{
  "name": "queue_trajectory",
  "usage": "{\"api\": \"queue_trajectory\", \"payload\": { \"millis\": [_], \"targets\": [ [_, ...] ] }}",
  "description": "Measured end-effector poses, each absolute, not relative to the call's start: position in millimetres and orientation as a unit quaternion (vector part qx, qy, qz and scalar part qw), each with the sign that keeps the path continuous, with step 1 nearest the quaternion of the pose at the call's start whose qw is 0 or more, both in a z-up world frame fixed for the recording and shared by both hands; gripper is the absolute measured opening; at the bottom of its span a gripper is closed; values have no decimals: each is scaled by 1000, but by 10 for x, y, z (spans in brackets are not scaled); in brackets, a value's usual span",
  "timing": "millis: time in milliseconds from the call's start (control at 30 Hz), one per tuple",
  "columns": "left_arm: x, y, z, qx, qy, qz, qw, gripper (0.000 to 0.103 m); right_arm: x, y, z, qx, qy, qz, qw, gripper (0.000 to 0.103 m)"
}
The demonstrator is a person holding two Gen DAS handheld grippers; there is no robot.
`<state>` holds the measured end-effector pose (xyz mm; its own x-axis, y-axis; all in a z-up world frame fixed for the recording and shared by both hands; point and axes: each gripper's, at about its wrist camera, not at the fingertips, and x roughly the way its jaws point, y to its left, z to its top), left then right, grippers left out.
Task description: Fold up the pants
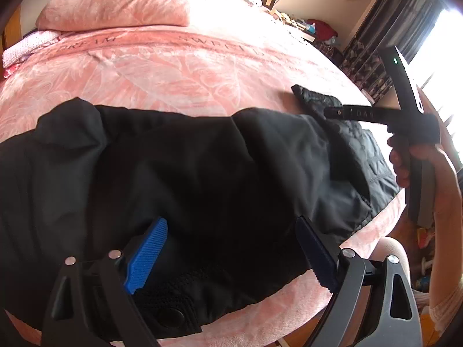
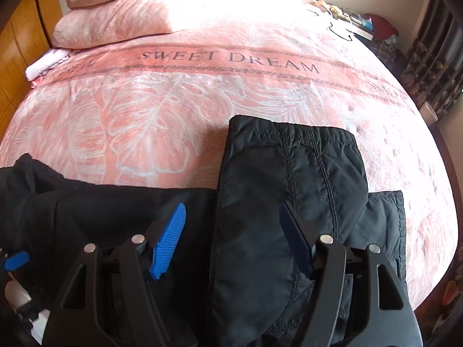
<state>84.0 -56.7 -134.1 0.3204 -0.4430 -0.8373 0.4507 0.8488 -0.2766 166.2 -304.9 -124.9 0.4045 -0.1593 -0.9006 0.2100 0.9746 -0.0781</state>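
Black pants (image 1: 202,159) lie across the near side of a pink bed, crumpled at the left. My left gripper (image 1: 231,222) hangs open just above them; its blue pads (image 1: 147,254) stand wide apart and grip nothing. In the right wrist view, a folded-over stitched end of the pants (image 2: 275,188) lies on top of the rest. My right gripper (image 2: 233,206) is open above that fold, its pads straddling the fold's left edge without pressing it. A hand (image 1: 405,162) holds the right gripper at the pants' right end.
The pink blanket (image 2: 173,101) printed "SWEET DREAM" covers the bed, with pillows (image 1: 115,8) stacked at the far end. The bed's near edge (image 1: 361,237) runs just below the pants. Wooden cupboards (image 2: 17,43) stand at the left, and dark curtains (image 1: 399,8) with clutter at the far right.
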Motion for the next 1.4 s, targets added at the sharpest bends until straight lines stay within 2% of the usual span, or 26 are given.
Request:
{"api": "queue_trajectory", "payload": {
  "millis": [167, 200, 233, 267, 300, 333, 433, 767, 867, 1033, 1267, 1333, 1400],
  "targets": [
    [750, -626, -1525, 39, 510, -274, 814, 91, 1939, -3114, -1641, -17, 557, -200, 805, 65],
    [737, -637, -1531, 44, 509, -273, 815, 91, 1959, -3139, -1689, -21, 556, -208, 804, 59],
    [729, -638, -1538, 46, 507, -274, 816, 91, 1967, -3165, -1727, -17, 558, -209, 803, 45],
    [729, -631, -1539, 46, 507, -276, 816, 91, 1957, -3202, -1734, -6, 557, -205, 805, 36],
    [728, -617, -1540, 42, 507, -277, 815, 91, 1938, -3231, -1712, 3, 552, -206, 808, 20],
    [727, -604, -1542, 37, 507, -278, 815, 91, 1912, -3261, -1675, 8, 546, -205, 812, 11],
    [763, -553, -1552, 16, 510, -279, 814, 91, 1762, -3397, -1510, 43, 527, -191, 827, 6],
    [827, -532, -1536, -30, 519, -246, 818, 91, 785, -3934, -951, 171, 461, -173, 853, 8],
    [851, -530, -1543, -34, 521, -238, 819, 91, 418, -4164, -985, 210, 457, -186, 844, 14],
    [820, -589, -1540, -19, 522, -230, 821, 91, -122, -4550, -1134, 252, 446, -230, 827, 35],
    [808, -658, -1501, -21, 530, -216, 820, 91, -513, -4908, -1337, 300, 441, -241, 811, 37],
    [811, -654, -1477, -40, 534, -221, 816, 91, -567, -4974, -1366, 327, 433, -232, 807, 48],
    [792, -672, -1456, -54, 536, -223, 812, 91, -617, -5012, -1369, 341, 426, -232, 805, 50]
  ]
}}
